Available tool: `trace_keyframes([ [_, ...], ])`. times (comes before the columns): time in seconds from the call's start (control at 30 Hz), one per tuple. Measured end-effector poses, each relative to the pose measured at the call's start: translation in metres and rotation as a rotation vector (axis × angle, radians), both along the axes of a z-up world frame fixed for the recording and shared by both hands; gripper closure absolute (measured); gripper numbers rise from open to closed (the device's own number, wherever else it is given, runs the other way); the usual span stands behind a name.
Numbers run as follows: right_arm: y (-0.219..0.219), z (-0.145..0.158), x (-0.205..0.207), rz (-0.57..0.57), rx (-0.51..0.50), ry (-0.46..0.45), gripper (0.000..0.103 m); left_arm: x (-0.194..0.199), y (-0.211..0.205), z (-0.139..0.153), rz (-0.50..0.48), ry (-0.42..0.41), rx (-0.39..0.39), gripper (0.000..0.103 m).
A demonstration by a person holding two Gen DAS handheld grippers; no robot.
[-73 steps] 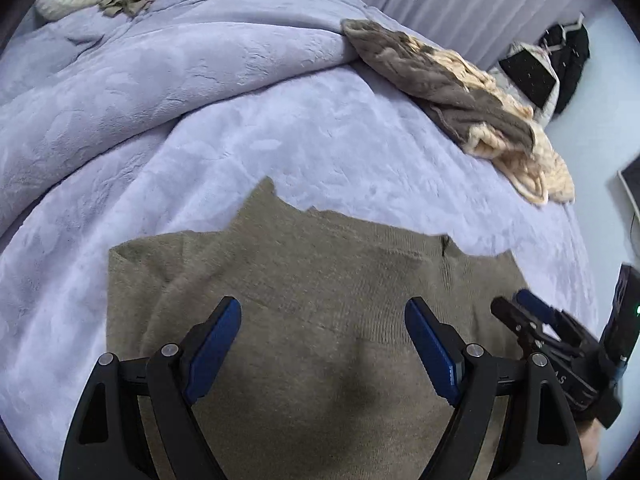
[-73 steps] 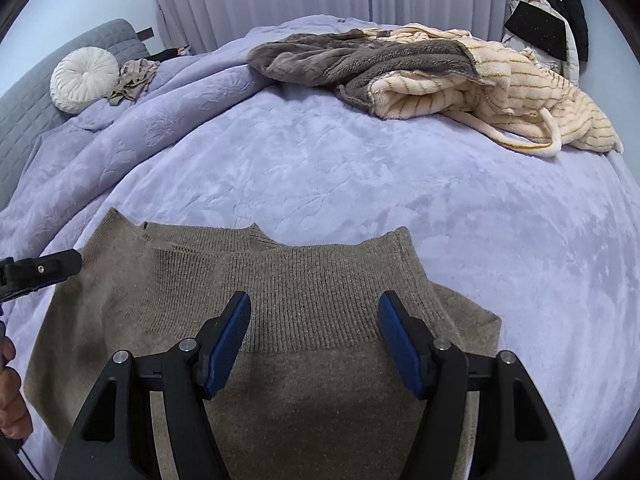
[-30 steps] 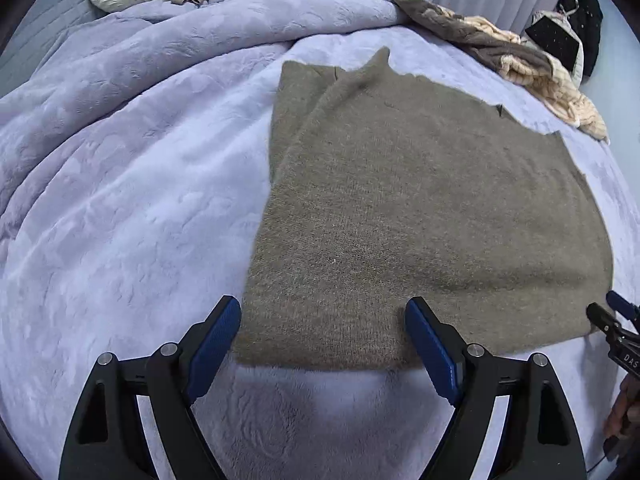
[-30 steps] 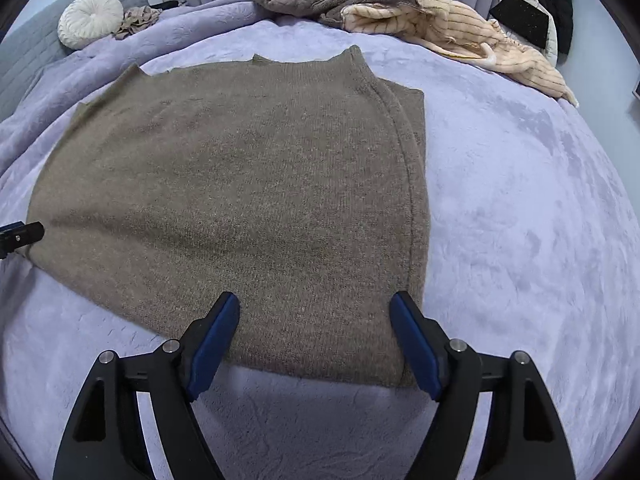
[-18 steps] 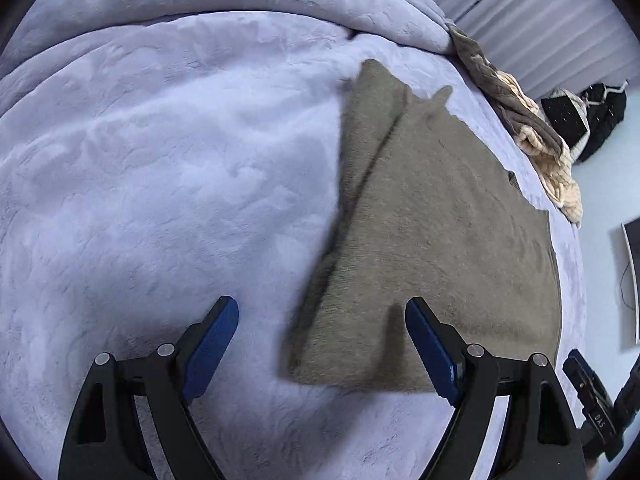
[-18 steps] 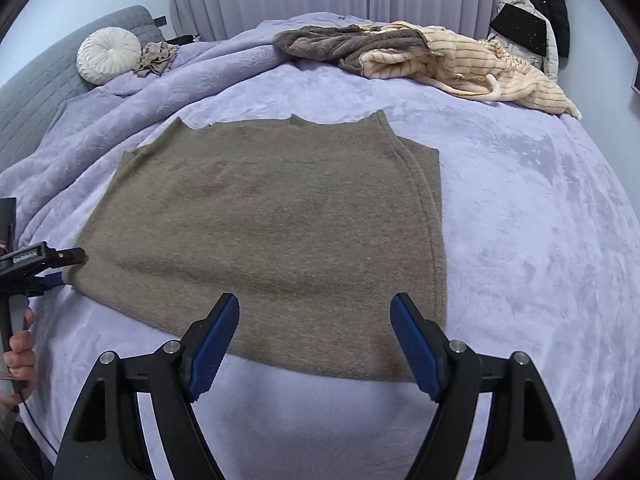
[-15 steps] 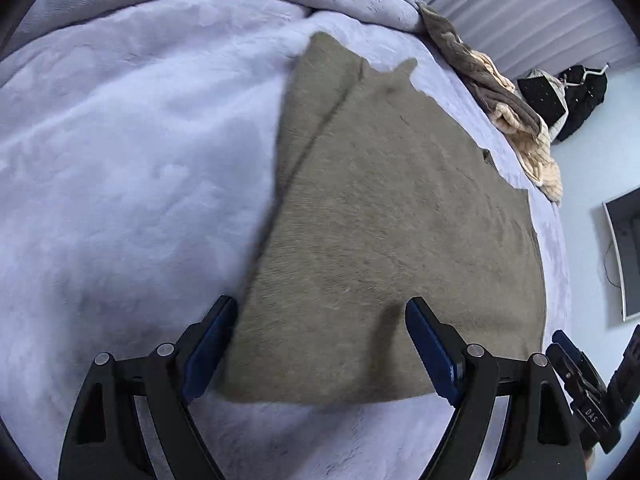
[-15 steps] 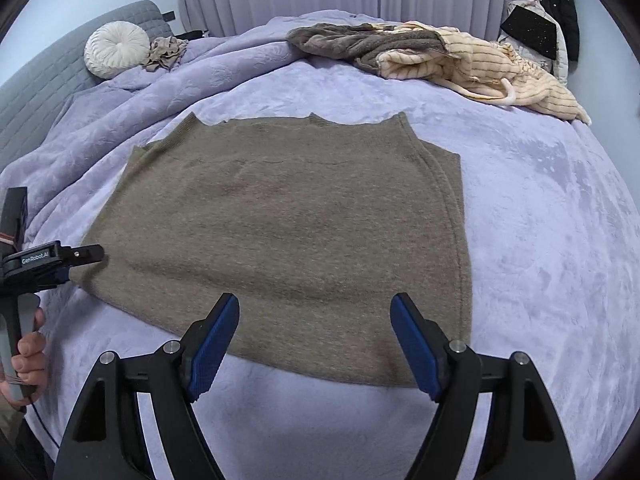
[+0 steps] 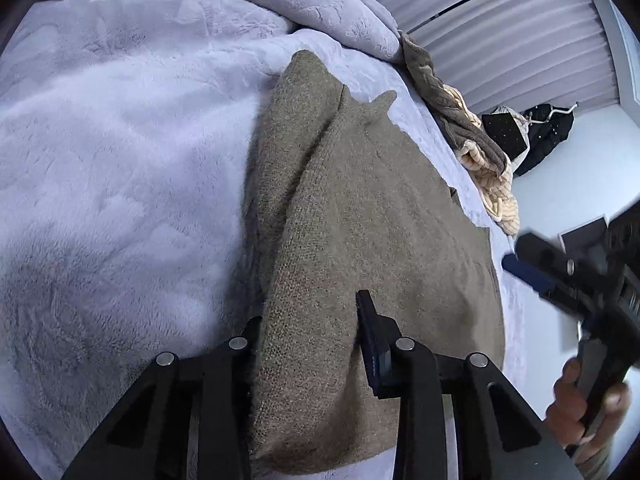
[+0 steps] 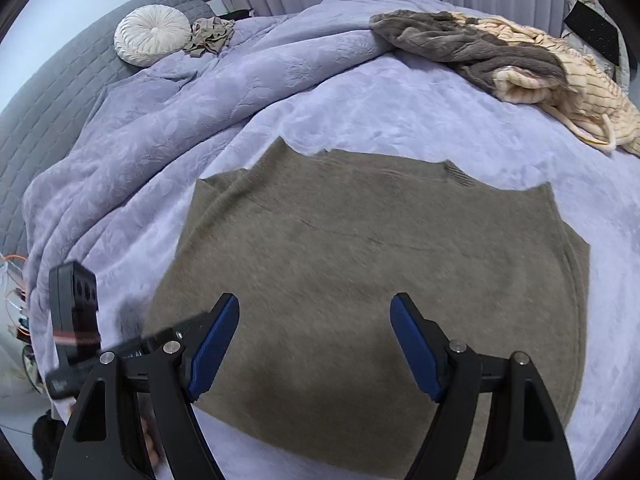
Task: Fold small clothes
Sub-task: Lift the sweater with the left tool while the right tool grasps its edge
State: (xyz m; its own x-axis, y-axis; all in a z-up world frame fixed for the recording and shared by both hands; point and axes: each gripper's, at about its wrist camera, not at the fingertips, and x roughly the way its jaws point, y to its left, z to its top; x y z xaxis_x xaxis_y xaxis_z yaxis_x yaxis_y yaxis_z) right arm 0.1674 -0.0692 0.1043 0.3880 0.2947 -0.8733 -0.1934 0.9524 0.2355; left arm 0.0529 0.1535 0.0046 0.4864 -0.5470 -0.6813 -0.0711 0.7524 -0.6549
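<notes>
A bed covered by a lavender plush blanket [image 10: 400,92] fills both views, its rumpled folds heaped toward the far left beside a grey quilted headboard [image 10: 44,108]. Spread flat on the near middle of that blanket lies the olive-brown knit sweater [image 10: 360,260], its neckline toward the far side and its hem toward the cameras; in the left wrist view its left edge is bunched and raised off the blanket. At the far right of the bed a pile of grey and cream striped clothes [image 10: 520,60] rests well apart from the sweater. A round white pleated cushion [image 10: 152,34] sits at the far left against the headboard, with a small crumpled beige garment [image 10: 210,34] just beside it. The left gripper [image 9: 312,340] is clenched on the near-left hem corner of the sweater, with knit fabric gathered between its fingers. The right gripper [image 10: 312,344] hangs above the near part of the sweater with its blue-padded fingers [image 10: 210,344] spread wide and nothing between them. In the left wrist view the right gripper appears blurred at the right edge, held by a bare hand [image 9: 580,404].
</notes>
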Motion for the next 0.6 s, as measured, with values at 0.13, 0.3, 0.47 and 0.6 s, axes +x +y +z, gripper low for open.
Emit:
trace_keyframes([
  [0.13,0.043,-0.018,0.05,-0.002,0.012,0.096,0.022,-0.003,-0.016,0.009,0.002,-0.047,0.132,0.072],
  [0.3,0.096,-0.04,0.091,0.004,0.034,0.172,0.022,-0.005,-0.021,0.01,0.003,-0.068,0.194,0.072],
  [0.47,0.14,-0.064,0.113,0.036,-0.046,0.223,0.022,-0.005,-0.025,0.01,0.001,-0.08,0.212,0.072],
  [0.6,0.168,-0.082,0.116,0.112,-0.193,0.245,0.015,-0.003,-0.025,0.008,0.002,-0.084,0.208,0.072],
])
